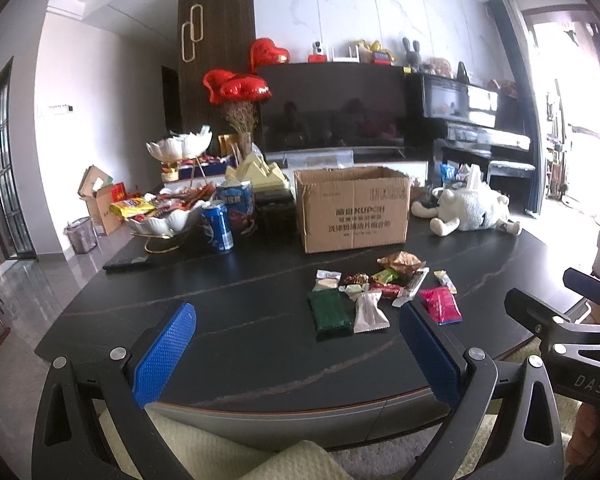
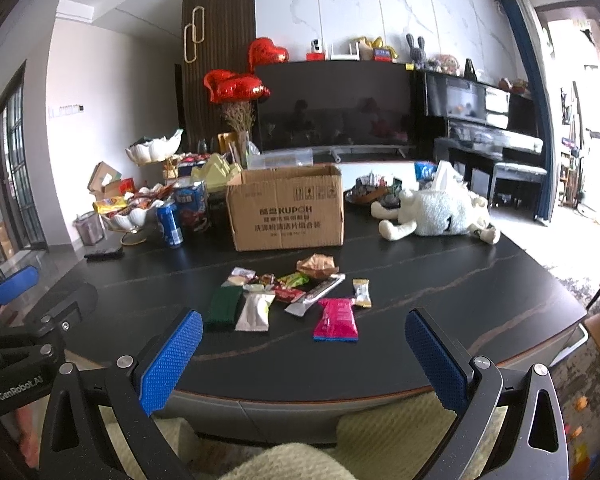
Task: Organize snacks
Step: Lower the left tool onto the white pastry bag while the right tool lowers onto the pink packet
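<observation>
Blue textured pads of the left gripper [image 1: 296, 354] stand wide apart at the near edge of the dark table [image 1: 236, 304], with nothing between them; the right gripper [image 2: 303, 356] is spread just as wide and also holds nothing. Both hover near the table edge, well short of the snacks. Between the two tools, toward the middle of the table, lies the pile of snack packets [image 2: 296, 292], in front of the open cardboard box [image 2: 286, 212]. The dark green packet [image 2: 224, 309] and the white packet [image 2: 255, 311] lie side by side, touching, their long axes running roughly away from the camera. The pink packet [image 2: 336, 319] lies apart on the right, also pointing away. A silver bar wrapper [image 2: 316, 295] lies diagonally, its far end turned to the right. The small yellow-white packet [image 2: 362, 292] lies just beyond the pink one. In the left view the pile sits right of centre, and the pink packet [image 1: 440, 305] is partly covered by the right pad. The left view shows the other gripper's black body at its right edge; the right view shows the left tool at its left edge. A white plush toy [image 2: 436, 212] lies on its side right of the box, and a blue can [image 1: 218, 227] stands upright beside a white bowl of snacks [image 1: 168, 220] on the left.
</observation>
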### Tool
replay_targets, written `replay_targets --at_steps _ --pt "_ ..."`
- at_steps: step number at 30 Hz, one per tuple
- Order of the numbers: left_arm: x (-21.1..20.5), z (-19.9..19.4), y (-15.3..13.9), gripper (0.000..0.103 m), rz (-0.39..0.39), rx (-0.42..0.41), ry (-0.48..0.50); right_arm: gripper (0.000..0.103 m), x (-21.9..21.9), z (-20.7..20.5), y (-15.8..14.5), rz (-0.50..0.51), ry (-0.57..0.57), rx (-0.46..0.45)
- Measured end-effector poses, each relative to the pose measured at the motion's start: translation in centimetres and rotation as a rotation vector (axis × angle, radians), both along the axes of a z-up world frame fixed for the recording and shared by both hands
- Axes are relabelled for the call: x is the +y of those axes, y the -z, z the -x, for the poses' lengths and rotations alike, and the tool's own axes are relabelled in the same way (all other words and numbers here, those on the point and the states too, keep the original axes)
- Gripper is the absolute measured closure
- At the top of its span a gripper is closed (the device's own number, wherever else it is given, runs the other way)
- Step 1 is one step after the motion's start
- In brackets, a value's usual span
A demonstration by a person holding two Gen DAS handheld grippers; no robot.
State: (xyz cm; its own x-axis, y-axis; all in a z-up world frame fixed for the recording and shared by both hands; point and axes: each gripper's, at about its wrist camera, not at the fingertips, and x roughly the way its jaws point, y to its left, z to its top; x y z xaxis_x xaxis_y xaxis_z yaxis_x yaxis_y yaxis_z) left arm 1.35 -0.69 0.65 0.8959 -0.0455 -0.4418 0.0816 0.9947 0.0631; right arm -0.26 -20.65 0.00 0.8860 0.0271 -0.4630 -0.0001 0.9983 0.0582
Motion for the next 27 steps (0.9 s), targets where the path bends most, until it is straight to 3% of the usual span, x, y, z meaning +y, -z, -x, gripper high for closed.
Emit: replay_targets --at_steps 11,27 --pt "-2.4 -5.5 2.5 0.000 -0.024 0.087 0.107 0.001 -1.4 -4.8 2.1 0.013 0.008 0.066" --pt "-6.4 -15.5 8.1 0.023 0.024 0.350 0.230 0.012 -4.0 -14.1 7.5 -0.040 -0.005 0.264"
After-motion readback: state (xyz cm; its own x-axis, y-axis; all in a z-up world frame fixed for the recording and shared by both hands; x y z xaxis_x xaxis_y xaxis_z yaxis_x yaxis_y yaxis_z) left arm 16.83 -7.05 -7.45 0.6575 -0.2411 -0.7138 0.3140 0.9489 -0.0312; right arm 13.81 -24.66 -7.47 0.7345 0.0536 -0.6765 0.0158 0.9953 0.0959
